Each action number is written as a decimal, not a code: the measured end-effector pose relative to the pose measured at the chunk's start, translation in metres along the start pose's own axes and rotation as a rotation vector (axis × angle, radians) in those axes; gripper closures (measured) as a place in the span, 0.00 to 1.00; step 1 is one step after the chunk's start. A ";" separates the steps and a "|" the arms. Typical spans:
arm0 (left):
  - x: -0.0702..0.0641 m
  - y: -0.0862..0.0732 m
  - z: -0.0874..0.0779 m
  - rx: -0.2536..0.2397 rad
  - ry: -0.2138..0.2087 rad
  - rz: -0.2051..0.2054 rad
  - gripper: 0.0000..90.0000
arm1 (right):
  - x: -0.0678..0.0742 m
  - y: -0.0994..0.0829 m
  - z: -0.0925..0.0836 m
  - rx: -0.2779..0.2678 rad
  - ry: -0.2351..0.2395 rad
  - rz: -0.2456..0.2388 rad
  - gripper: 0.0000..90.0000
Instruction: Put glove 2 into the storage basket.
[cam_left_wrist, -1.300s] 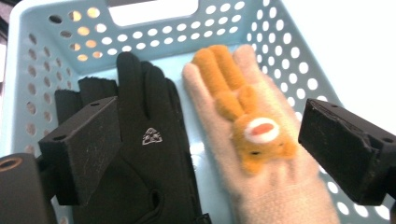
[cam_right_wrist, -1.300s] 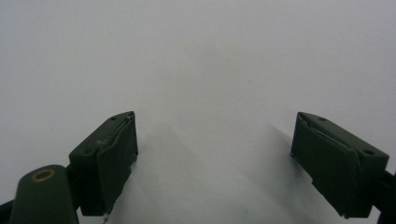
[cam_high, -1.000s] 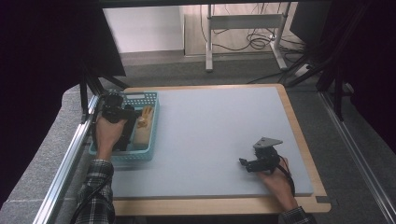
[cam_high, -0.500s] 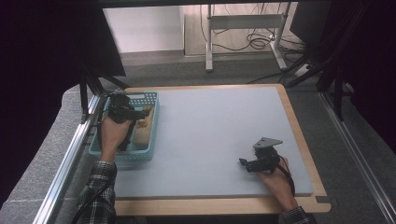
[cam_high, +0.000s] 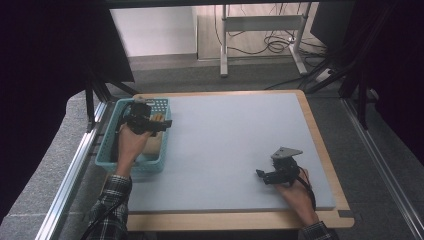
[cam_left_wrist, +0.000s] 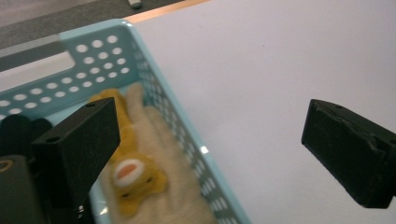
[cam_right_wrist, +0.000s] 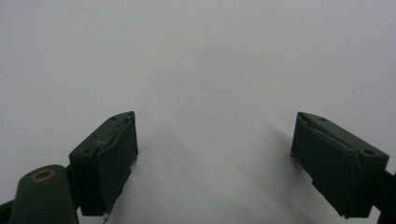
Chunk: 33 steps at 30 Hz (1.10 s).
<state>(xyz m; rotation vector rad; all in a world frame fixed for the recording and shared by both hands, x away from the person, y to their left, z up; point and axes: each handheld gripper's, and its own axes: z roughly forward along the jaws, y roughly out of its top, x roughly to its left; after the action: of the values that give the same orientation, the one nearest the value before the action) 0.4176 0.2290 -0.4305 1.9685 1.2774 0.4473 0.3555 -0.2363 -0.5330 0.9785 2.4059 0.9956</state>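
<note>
The table (cam_high: 320, 130) is a wooden board with a pale blue-grey mat (cam_high: 235, 145) covering nearly all of it; a wood margin shows along the far, right and near edges. The mat is plain and bare across the middle and right.

A light blue perforated basket (cam_high: 112, 145) sits at the table's left edge, partly on the mat. Inside it lies a yellow-orange plush toy (cam_left_wrist: 128, 175) on a cream-coloured soft piece (cam_left_wrist: 159, 140); a dark item occupies the basket's far left corner, too unclear to identify.

The left gripper (cam_high: 162, 122) is held over the basket's right wall, fingers (cam_left_wrist: 77, 144) wide apart, one over the basket interior and the other over the mat. They hold nothing and do not touch the toy.

The right gripper (cam_high: 260, 174) rests low on the mat near the front right, well apart from the basket. Its fingers (cam_right_wrist: 105, 158) are also spread wide with bare mat between them.

An aluminium rail (cam_high: 75, 165) runs along the table's left side, another along the right. The floor (cam_high: 200, 75) is grey carpet. Beyond the table stands a metal frame stand (cam_high: 260, 30) with cables (cam_high: 277, 45) lying around its feet, before a light wall. Dark panels close off both sides of the room.
</note>
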 end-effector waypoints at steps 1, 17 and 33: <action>-0.003 0.001 0.001 0.002 -0.004 0.006 0.05 | 0.000 0.000 0.000 0.000 0.000 0.000 0.16; -0.045 0.007 0.017 -0.003 -0.096 0.084 0.05 | 0.000 0.000 0.000 0.000 0.000 0.000 0.16; -0.092 0.001 0.028 -0.010 -0.189 0.167 0.05 | 0.000 0.000 0.000 0.000 0.000 -0.001 0.16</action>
<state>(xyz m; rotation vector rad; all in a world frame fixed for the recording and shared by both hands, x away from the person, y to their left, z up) 0.3948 0.1362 -0.4397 2.0642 0.9966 0.3375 0.3555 -0.2363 -0.5330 0.9775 2.4060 0.9949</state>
